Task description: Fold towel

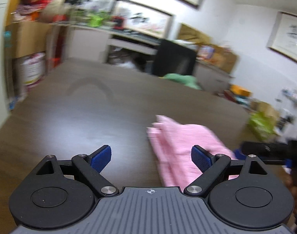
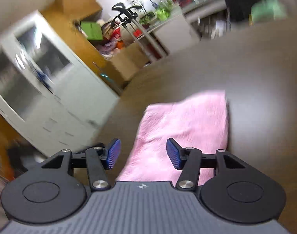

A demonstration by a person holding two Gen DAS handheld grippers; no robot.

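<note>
2 handheld grippers hover above a dark brown wooden bench point(image 1: 90, 120), and neither one holds anything. The left gripper point(image 1: 150, 159) has its blue-padded fingers point(image 1: 100, 159) spread wide and released, with only bare bench surface directly between them. The right gripper point(image 2: 143, 154) also has its fingers point(image 2: 113, 154) apart and released.

A fluffy pink towel point(image 2: 183, 128) lies on the bench, already doubled over into a thick, narrow bundle. In the left wrist view it sits to the right of the gap between the fingers, partly behind the right-hand pad, with several layered edges fanned out at its far end. In the right wrist view it stretches away from just below the fingers.

Both views are smeared by motion blur, so fine creases are hard to read.

Judging from this, the fold looks close to done. The risk is that a fast-moving finger snags the loose stacked edges, dragging the layers apart or sliding the soft bundle across the smooth bench.
</note>
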